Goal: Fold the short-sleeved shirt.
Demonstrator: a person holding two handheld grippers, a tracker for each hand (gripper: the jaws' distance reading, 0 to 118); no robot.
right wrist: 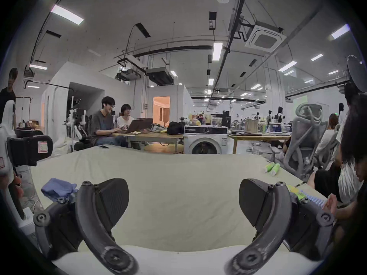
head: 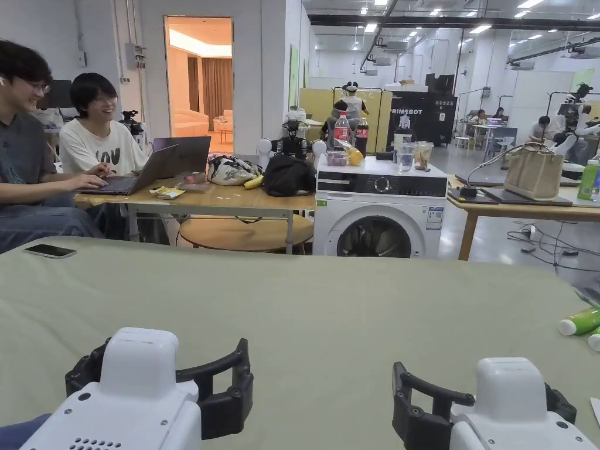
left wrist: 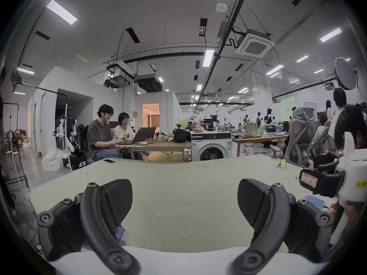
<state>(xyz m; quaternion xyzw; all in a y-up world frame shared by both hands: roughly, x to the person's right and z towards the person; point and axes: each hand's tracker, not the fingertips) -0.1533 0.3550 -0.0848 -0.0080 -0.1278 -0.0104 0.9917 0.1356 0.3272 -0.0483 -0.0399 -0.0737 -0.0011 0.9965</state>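
A phone [head: 50, 251] lies at the desk's [head: 304, 304] far left corner. The left tongs [left wrist: 184, 204] hover with jaws spread wide, empty. A crumpled blue shirt [right wrist: 57, 189] lies near the desk's left edge, between both tongs. The right tongs [right wrist: 183, 203] likewise gape, empty. Green bottles [head: 580, 322] rest far right.
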